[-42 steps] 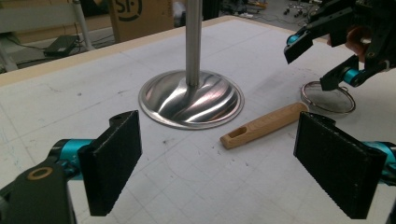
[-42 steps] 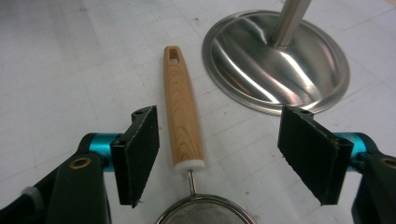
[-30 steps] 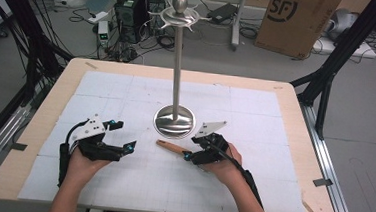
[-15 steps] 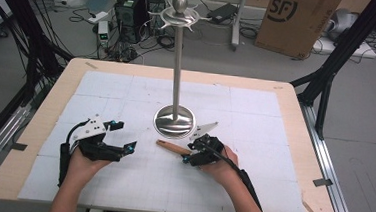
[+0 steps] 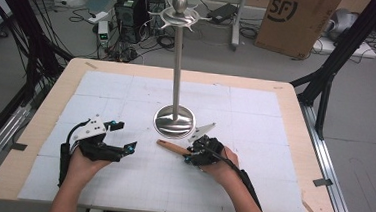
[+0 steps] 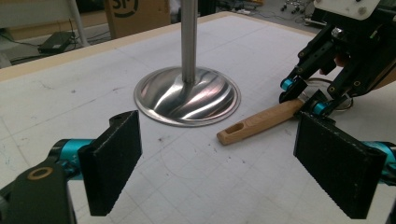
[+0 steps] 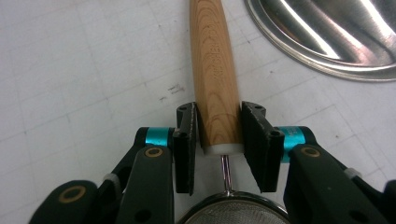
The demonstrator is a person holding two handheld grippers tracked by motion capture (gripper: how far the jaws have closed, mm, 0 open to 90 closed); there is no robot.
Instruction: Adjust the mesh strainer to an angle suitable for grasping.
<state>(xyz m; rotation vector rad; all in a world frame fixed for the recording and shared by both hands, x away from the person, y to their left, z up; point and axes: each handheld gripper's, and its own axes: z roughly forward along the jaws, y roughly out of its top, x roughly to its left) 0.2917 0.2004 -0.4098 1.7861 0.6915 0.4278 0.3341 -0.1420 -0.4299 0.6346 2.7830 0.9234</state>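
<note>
White gridded table [image 5: 270,192]: right gripper [image 7: 219,140] has just closed onto the strainer's wooden handle [image 7: 215,70], at five o'clock from the stand [image 5: 174,120]; lifting comes next. Left gripper [image 6: 233,163] waits wide open, empty.

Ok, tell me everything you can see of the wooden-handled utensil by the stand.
The wooden-handled utensil is a small strainer: a light, grained wooden handle with a slot near its free end, a white collar, a thin metal shaft and a mesh bowl's rim. It lies on the white mat beside the stand's base, apart from it. The right gripper has just closed on the handle at the collar end.
</note>
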